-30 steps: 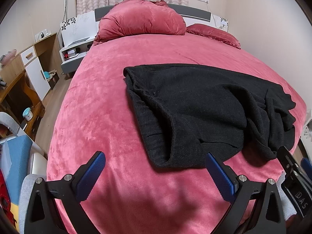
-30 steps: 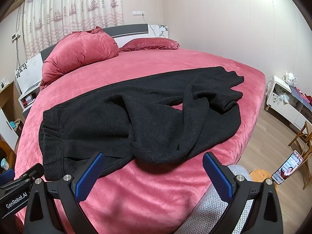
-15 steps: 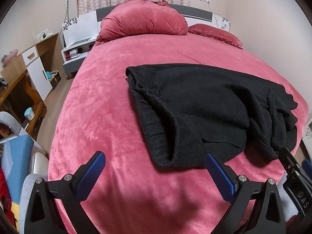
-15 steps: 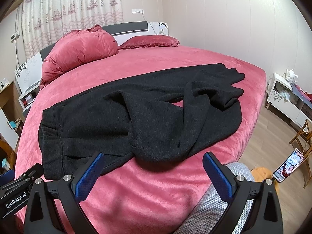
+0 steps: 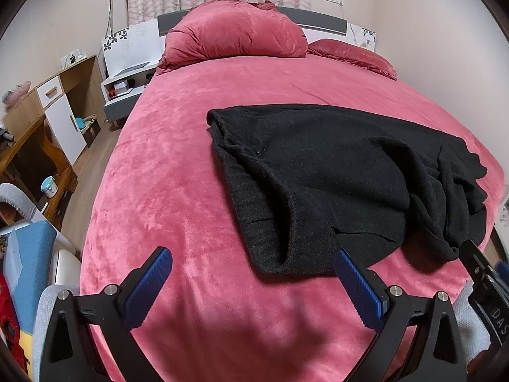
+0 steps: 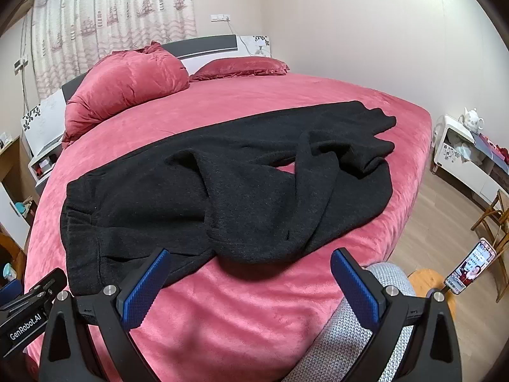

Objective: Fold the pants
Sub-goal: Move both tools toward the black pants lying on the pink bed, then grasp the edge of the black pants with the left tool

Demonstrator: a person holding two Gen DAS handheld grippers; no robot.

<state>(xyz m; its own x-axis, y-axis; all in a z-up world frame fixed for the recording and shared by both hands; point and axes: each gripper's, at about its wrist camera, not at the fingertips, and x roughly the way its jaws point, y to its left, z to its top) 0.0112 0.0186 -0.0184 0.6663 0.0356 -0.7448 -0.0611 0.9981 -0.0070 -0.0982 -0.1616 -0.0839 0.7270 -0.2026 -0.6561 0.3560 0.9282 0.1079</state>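
Black knit pants (image 5: pixel 334 172) lie rumpled across a red bed (image 5: pixel 178 191), waistband toward the left, legs bunched and partly folded over at the right. They also show in the right wrist view (image 6: pixel 222 191). My left gripper (image 5: pixel 253 267) is open and empty, above the bed's near edge, just short of the waistband corner. My right gripper (image 6: pixel 248 270) is open and empty, hovering just before the bulge of the near leg. Each gripper's body shows at the edge of the other's view.
A large red pillow (image 5: pixel 235 38) and a flat pillow (image 5: pixel 353 54) lie at the headboard. A wooden desk (image 5: pixel 41 127) and nightstand (image 5: pixel 127 86) stand left. A white cabinet (image 6: pixel 470 159) and a phone (image 6: pixel 470 267) are at the right. A grey chair back (image 6: pixel 359 328) is below.
Both grippers have moved slightly forward toward the pants. The pants have not moved and both grippers stay open.
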